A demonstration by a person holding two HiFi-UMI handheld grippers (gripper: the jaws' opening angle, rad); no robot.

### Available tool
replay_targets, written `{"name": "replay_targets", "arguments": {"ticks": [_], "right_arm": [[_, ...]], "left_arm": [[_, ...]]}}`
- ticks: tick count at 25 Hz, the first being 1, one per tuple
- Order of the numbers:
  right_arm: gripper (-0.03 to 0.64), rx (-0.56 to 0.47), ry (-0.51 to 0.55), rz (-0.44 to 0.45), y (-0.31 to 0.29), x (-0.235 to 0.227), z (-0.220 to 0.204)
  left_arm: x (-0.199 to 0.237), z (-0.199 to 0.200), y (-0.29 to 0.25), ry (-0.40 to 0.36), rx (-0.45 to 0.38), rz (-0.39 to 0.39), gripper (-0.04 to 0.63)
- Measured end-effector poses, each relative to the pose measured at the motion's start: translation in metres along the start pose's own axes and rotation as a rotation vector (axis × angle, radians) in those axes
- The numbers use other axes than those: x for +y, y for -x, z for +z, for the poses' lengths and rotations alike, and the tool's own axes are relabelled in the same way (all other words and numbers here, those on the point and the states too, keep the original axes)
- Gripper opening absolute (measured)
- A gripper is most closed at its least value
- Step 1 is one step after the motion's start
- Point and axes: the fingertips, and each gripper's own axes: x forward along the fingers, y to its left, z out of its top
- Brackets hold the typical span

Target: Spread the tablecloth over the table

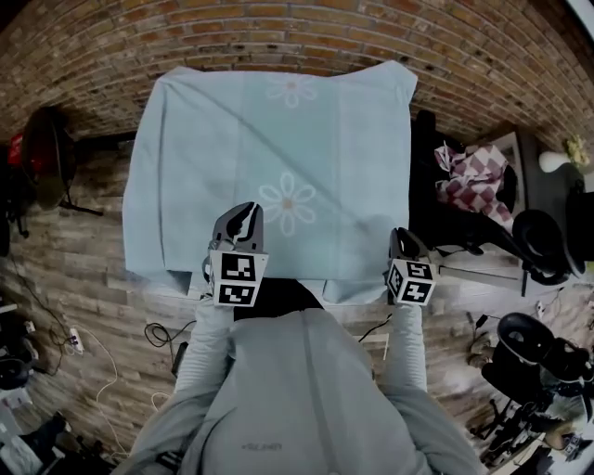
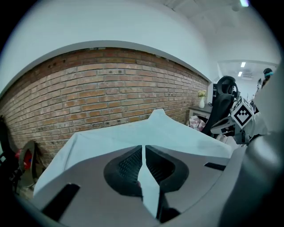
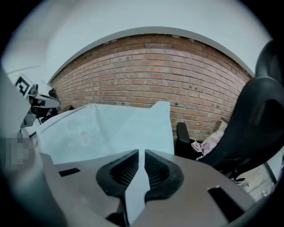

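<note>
The tablecloth [image 1: 278, 139] is pale blue with a flower print. It lies spread over the bench, which it covers so that almost none of the top shows. Its far edge reaches the brick wall [image 1: 278, 28]. Its near edge is at the person's body. The left gripper [image 1: 244, 215] is at the near left part of the cloth, and the right gripper [image 1: 402, 239] is at the near right corner. In the left gripper view, the left gripper [image 2: 143, 150] has its fingers [image 2: 128, 166] pressed together on a narrow fold of the tablecloth [image 2: 133, 133], which runs through the slit between them. In the right gripper view, the right gripper [image 3: 141, 155] likewise has its fingers [image 3: 120, 170] pinching a strip of the tablecloth [image 3: 111, 128]. The far right corner of the cloth stands up in a small peak. A black chair [image 3: 257, 124] stands to the right of the bench, with a checked cloth [image 1: 473, 176] near it.
</note>
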Motion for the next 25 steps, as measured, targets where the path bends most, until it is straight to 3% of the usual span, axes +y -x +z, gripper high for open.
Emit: {"name": "replay_targets", "arguments": {"ticks": [8, 18, 22, 25], "right_arm": [[0.028, -0.057, 0.142, 0.210, -0.034, 0.135, 0.056], [0.028, -0.057, 0.236, 0.399, -0.044, 0.323, 0.079], [0.028, -0.067, 0.253, 0.435, -0.040, 0.379, 0.086], [0.028, -0.074, 0.264, 0.454, -0.035, 0.412, 0.089]], "left_arm": [[0.090, -0.059, 0.049, 0.116, 0.072, 0.171, 0.044], [0.217, -0.167, 0.145, 0.238, 0.224, 0.338, 0.046], [0.257, -0.203, 0.172, 0.246, 0.268, 0.367, 0.082], [0.272, -0.224, 0.178, 0.265, 0.291, 0.342, 0.115]]}}
